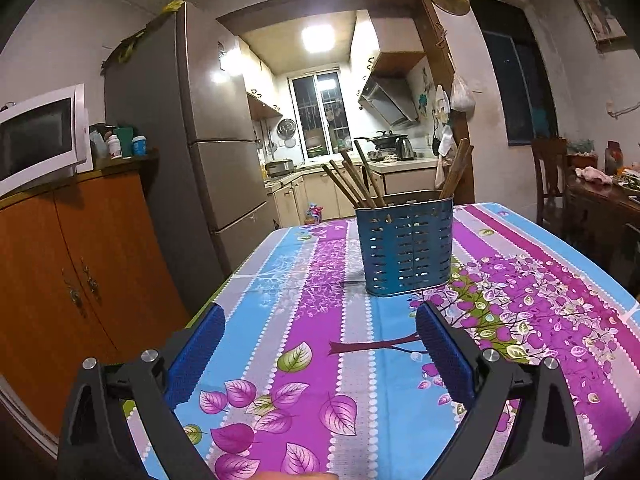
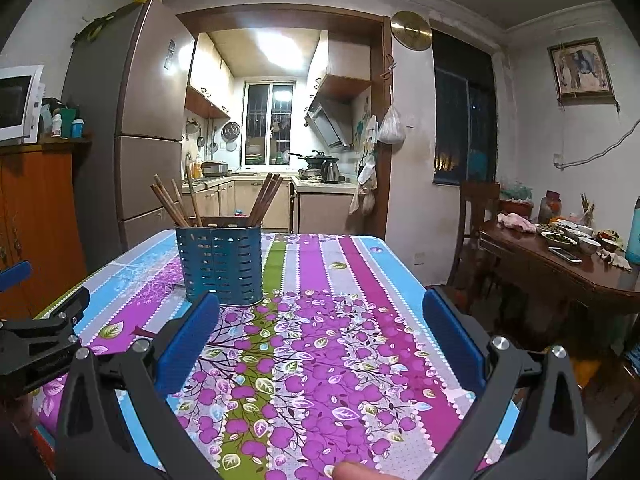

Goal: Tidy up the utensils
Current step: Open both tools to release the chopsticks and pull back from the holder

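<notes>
Both tongs agape, chopsticks in caddy

No readable text, brand, number or sign anywhere in either view. Faint pale marks on the side of the black left gripper, too blurred to make out.

Blue slotted holder, purple-floral striped tablecloth
</notes>
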Demonstrator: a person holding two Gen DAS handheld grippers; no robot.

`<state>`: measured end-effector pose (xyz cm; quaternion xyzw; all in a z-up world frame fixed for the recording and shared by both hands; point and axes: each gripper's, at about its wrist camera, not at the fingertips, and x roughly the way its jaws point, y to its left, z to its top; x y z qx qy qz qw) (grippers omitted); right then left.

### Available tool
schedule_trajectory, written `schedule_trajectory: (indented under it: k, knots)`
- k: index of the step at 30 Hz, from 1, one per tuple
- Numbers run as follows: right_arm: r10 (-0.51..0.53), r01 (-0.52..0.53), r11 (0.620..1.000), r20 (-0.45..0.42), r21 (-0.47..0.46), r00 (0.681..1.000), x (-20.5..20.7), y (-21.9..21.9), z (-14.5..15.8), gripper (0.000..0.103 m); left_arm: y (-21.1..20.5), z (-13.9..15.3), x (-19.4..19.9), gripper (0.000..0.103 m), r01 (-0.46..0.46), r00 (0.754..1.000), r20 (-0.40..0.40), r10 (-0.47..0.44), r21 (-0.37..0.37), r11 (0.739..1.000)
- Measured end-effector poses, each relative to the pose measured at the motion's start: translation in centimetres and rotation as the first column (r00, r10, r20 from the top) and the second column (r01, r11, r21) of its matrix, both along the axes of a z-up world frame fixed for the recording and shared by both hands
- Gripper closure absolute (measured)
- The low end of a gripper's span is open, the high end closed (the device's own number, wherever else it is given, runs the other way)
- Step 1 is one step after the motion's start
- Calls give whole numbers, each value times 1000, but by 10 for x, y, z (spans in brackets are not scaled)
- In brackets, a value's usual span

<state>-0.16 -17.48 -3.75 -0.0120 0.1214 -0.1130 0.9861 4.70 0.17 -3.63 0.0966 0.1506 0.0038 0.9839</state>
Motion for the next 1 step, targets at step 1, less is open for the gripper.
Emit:
schedule_trajectory:
  k: [1]
  knots:
    - [-1, 1, 1000, -1, -2, 1000, 0, 0, 0, 5, 0, 0, -1, 7, 1, 1000, 2, -1, 0, 1000]
